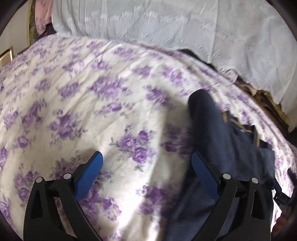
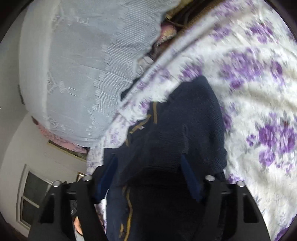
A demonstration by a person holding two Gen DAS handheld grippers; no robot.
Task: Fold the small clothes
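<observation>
A navy knitted garment (image 1: 213, 126) with tan trim lies on the purple-flowered bed cover (image 1: 92, 83), at the right of the left wrist view. My left gripper (image 1: 146, 154) stands open above the cover, with only bedding between its blue pads; its right finger (image 1: 204, 172) overlaps the garment's edge. In the right wrist view the same navy garment (image 2: 185, 111) fills the middle. My right gripper (image 2: 148, 157) is closed around a thick folded bunch of it, and cloth spans the whole gap from pad to pad. The garment's lower part is in deep shadow.
A pale blue lace cloth (image 1: 148, 22) (image 2: 74, 64) covers the raised area beyond the bed cover (image 2: 250, 74). Pink fabric (image 1: 42, 14) shows at the top left. A window (image 2: 31, 194) and wall are low on the left; a person's fingertip (image 2: 78, 226) shows by the gripper.
</observation>
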